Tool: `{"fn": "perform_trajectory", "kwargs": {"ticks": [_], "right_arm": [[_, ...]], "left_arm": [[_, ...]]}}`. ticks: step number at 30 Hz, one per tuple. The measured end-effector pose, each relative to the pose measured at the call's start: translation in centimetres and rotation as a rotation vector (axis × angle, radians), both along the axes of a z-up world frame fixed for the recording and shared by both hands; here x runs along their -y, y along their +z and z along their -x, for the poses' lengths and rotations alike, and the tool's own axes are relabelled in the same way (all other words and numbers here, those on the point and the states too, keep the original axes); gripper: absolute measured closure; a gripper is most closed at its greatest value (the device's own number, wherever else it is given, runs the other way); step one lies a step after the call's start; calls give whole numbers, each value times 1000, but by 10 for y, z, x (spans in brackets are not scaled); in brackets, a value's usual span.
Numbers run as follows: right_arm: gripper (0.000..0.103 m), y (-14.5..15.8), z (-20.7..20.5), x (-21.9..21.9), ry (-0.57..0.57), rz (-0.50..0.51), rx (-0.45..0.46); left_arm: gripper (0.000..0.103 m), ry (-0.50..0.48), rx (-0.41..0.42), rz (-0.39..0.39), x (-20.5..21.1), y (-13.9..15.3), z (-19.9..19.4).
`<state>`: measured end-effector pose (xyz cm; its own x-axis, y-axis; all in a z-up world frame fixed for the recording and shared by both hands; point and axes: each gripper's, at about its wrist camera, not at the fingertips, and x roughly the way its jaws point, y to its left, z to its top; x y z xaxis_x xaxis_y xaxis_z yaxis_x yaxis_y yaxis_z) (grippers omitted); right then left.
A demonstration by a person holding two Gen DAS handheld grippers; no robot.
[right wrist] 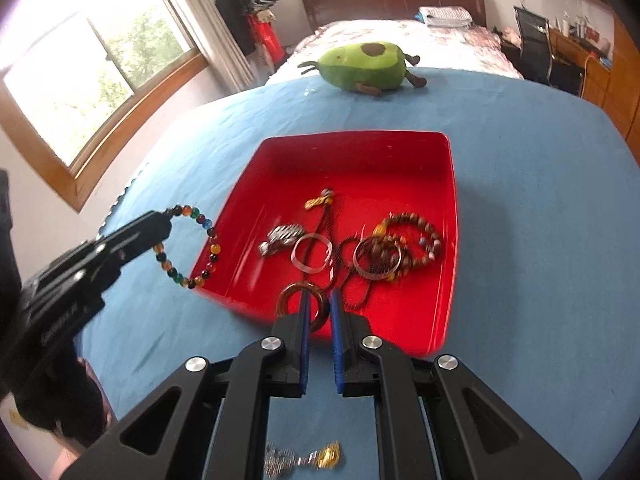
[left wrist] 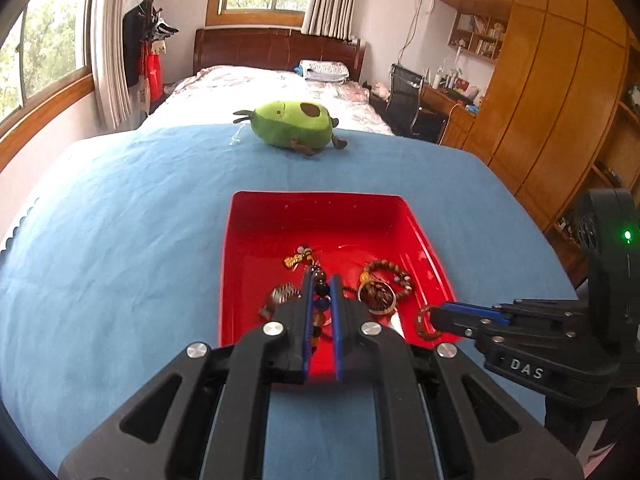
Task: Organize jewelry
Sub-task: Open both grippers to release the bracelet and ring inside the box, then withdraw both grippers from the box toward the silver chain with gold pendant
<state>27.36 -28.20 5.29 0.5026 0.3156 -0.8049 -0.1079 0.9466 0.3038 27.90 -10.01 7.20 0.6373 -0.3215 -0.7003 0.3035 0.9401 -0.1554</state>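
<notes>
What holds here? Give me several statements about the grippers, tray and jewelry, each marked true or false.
1. The left gripper holds a multicoloured bead bracelet. True.
2. The right gripper is empty. False: it is shut on a brown ring.
3. The red tray sits on a blue cloth. True.
4. The tray is empty. False: several bracelets and rings lie in it, including a clear bangle.
5. The green avocado plush lies inside the tray. False: it lies beyond it on the cloth.
</notes>
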Motion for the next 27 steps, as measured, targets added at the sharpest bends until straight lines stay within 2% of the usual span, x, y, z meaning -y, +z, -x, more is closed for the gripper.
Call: {"fn": "perform_trajectory", "kwargs": {"ticks": [4,10,12,13,14,18,19,20,23,27], "right_arm": [[94,-25,-36,4,-18,-6,-43],[94,-55,-60,7,-22,-19,-99],[89,-58,-63,8,-28,2,-89],[83,-57,-63,9,-32,1,-84],[83,-53,-60,11,-37,-8,-69],[83,-28,-35,21,-34,-40,-2],[82,-21,-27,24,-36,-40,17],[78,-14,-17,26,-38,-39,37],[73,1,16,35,-54,-27,84],[66,9,55,38,-61,-21,114]], "left_arm": [[97,-3,-63,-10,14,-29,-36],[96,3,-129,-27,22,-62,-71],[91,0,-140,-32,23,-67,-77],[79,1,-138,-34,22,-67,-77],[69,0,-129,-35,22,-64,-76],[57,-2,-72,-6,14,-40,-54],[50,2,-48,3,11,-32,-44],[46,7,-23,1,9,-25,-35],[38,20,41,-18,-1,-9,0],[34,37,45,-6,-17,-5,35]]}}
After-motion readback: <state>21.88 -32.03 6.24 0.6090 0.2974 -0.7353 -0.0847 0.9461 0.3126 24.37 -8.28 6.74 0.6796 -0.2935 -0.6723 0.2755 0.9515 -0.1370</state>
